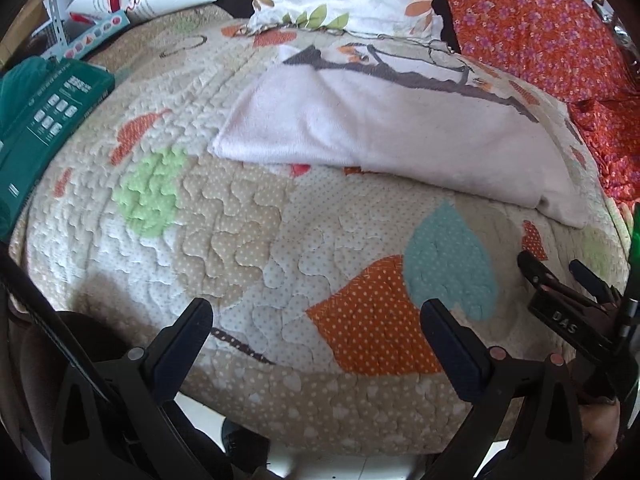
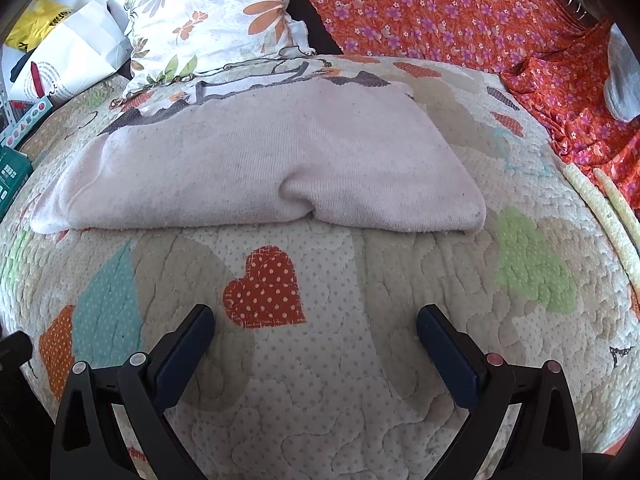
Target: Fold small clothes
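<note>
Here the one garment (image 2: pixel 256 168), a pale pink ribbed knit already folded into a thick, soft-edged rectangle, lay flat on the quilt (image 2: pixel 360 360), its near fold bulging with a dimple at the middle. The quilt was stitched in wavy lines, dotted beige and white, with felt-like patches: a red heart (image 2: pixel 264 292), a teal leaf (image 1: pixel 448 260), green blobs. One floral pillow (image 2: pixel 208 16) stood behind the garment, touching its far edge; an orange flowered cloth (image 2: pixel 460 12) spread to the right. A green box (image 1: pixel 44 120) lay at the quilt's left border.

Both grippers hovered near the quilt's front edge, well short of the garment. The left gripper (image 1: pixel 316 320) had its two dark fingers spread wide with nothing between them; the right gripper (image 2: pixel 316 320) likewise gaped wide and held nothing. Bare quilt lay open between fingers and garment.
</note>
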Motion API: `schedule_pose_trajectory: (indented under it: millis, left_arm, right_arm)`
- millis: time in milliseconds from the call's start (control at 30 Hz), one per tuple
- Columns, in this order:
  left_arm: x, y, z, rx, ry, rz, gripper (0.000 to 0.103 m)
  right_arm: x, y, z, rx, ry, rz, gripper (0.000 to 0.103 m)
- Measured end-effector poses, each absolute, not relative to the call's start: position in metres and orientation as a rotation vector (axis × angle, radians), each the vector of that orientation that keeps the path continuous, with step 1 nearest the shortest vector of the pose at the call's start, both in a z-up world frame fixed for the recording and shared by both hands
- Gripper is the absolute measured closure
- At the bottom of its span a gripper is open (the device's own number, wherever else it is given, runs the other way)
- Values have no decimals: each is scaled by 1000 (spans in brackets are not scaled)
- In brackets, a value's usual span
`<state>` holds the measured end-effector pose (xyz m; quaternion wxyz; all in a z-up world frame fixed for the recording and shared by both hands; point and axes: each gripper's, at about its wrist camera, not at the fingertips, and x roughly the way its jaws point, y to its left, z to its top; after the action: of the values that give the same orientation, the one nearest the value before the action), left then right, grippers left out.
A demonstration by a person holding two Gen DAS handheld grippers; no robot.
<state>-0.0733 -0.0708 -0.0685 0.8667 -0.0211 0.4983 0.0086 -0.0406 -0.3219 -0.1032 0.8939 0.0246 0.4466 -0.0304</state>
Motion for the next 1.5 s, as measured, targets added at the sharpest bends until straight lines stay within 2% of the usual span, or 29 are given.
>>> schedule_pose_trajectory:
  millis: [300, 733, 1000, 1233, 1367, 1467, 1500]
  left_arm:
    - [-79, -72, -52, -27, 1018, 31, 0]
    - [-12, -92, -109, 61, 1139, 35, 0]
    - [-5, -89, -114, 15, 1124, 36, 0]
    - [-11, -87, -115, -3, 1071, 30, 0]
    - [-9, -85, -112, -12, 1101, 6, 0]
    - [-11, -81, -102, -34, 1101, -44, 5]
    - [-12, -80, -99, -36, 1095, -57, 11]
  right_arm:
    - [-43, -321, -102, 63, 936, -70, 1]
    - [-47, -324, -99, 96, 954, -66, 0]
    - [-43, -335, -96, 168, 945, -68, 0]
    - [-41, -333, -98, 151, 950, -67, 0]
    - [-41, -328, -100, 104, 952, -78, 0]
    - [-41, -326, -102, 82, 950, -84, 0]
    - [-41, -326, -102, 80, 949, -85, 0]
